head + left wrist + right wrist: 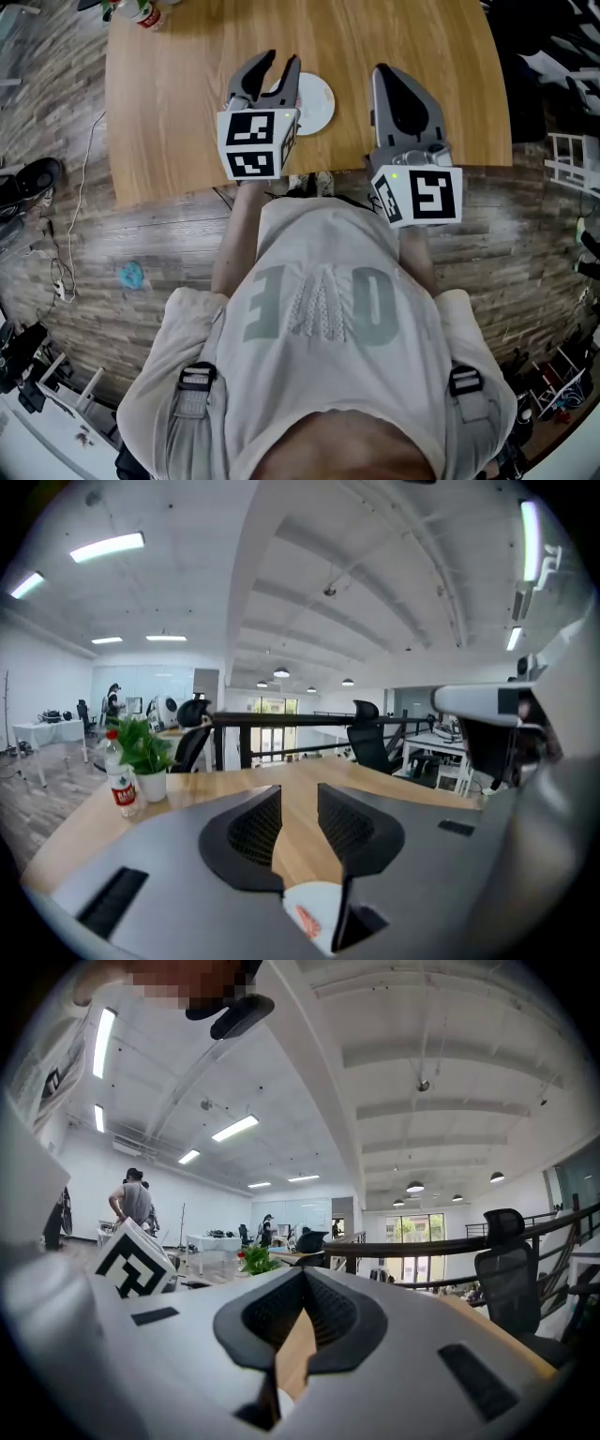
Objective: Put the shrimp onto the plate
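Note:
A white plate (pixel 319 101) lies on the wooden table (pixel 187 94) near its front edge. In the left gripper view the plate (pixel 323 900) shows low between the jaws, with an orange-red shrimp (pixel 307 919) lying on it. My left gripper (pixel 281 64) hovers over the plate's left side, open (pixel 298 794), with nothing between its pads. My right gripper (pixel 382 71) is to the right of the plate over bare wood, shut (pixel 302 1274) and empty. In the head view the left gripper hides the shrimp.
A water bottle (pixel 120 782) and a small potted plant (pixel 146 754) stand at the table's far left corner (pixel 141 11). Office chairs (pixel 371 735) and a railing lie beyond the table. Cables and a blue object (pixel 130 275) are on the floor to the left.

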Demonstrator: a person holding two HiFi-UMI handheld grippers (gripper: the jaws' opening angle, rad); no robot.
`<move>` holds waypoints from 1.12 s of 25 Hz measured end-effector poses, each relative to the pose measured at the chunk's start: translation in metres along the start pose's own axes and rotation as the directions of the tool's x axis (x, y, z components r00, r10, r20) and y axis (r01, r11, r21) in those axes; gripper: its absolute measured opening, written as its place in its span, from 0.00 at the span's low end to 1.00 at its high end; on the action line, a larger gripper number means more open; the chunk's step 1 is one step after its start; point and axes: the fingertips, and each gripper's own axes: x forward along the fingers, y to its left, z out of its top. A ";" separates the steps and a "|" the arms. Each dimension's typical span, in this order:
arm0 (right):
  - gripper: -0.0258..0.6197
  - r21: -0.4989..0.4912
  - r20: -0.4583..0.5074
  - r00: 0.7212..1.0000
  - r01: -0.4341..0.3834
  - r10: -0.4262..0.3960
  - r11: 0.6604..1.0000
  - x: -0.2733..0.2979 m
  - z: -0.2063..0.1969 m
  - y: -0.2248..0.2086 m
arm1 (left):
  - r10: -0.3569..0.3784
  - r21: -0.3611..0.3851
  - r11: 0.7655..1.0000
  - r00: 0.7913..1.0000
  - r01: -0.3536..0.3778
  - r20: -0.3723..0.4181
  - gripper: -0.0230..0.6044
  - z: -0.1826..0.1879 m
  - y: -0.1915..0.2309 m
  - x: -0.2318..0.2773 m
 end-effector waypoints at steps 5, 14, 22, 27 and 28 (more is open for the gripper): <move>0.07 -0.026 0.092 0.995 -0.028 0.030 0.999 0.016 0.031 0.002 | 0.045 0.022 0.998 0.976 -0.051 0.213 0.08 0.069 0.007 -0.029; 0.07 -0.039 0.155 0.982 -0.102 0.107 0.994 0.035 0.052 0.017 | 0.108 0.040 0.987 0.833 -0.154 0.543 0.05 0.166 0.015 -0.109; 0.07 -0.087 0.154 0.978 -0.129 0.141 0.988 0.043 0.054 0.034 | 0.171 0.013 0.976 0.804 -0.217 0.570 0.05 0.167 0.030 -0.132; 0.07 -0.087 0.166 0.974 -0.141 0.154 0.986 0.045 0.057 0.032 | 0.197 -0.001 0.971 0.794 -0.239 0.575 0.05 0.168 0.033 -0.138; 0.07 -0.085 0.166 0.974 -0.143 0.155 0.986 0.046 0.057 0.032 | 0.202 -0.005 0.970 0.794 -0.243 0.574 0.05 0.168 0.035 -0.139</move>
